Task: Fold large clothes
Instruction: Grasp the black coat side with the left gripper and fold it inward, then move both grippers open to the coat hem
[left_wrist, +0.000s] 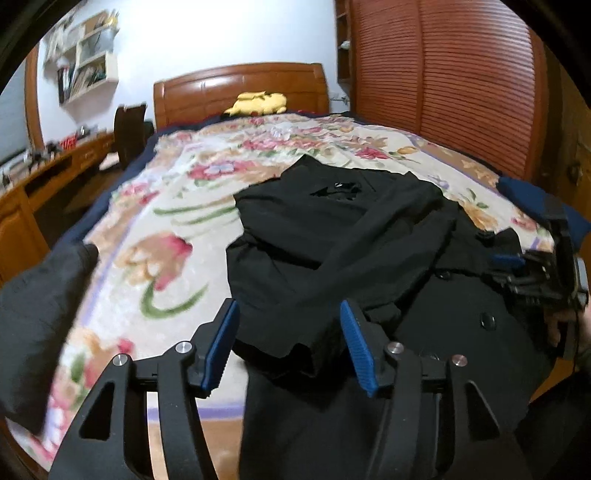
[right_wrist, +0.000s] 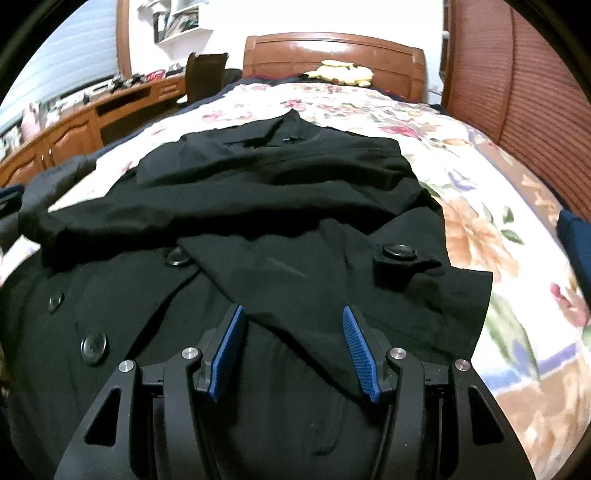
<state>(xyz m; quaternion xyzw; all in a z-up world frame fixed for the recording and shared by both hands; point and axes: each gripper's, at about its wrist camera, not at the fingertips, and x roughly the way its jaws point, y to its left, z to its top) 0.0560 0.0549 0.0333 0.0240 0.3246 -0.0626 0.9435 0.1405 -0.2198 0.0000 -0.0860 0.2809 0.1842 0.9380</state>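
Observation:
A black coat (left_wrist: 332, 236) with large buttons lies face up on the floral bedspread (left_wrist: 155, 236), its sleeves folded across the front. My left gripper (left_wrist: 288, 308) hovers over the cuff of one sleeve, jaws apart, blue pads (left_wrist: 221, 343) clear of the cloth. In the right wrist view the same coat (right_wrist: 258, 206) fills the middle. My right gripper (right_wrist: 292, 310) stands open above the other folded sleeve (right_wrist: 332, 280), gripping nothing. The right gripper also shows at the right edge of the left wrist view, blurred.
A wooden headboard (left_wrist: 240, 88) and a yellow plush toy (left_wrist: 258, 103) are at the far end of the bed. A wooden desk (left_wrist: 44, 177) and chair run along the left. Slatted wardrobe doors (left_wrist: 443, 81) stand on the right. A dark grey garment (left_wrist: 37, 314) lies at the bed's left edge.

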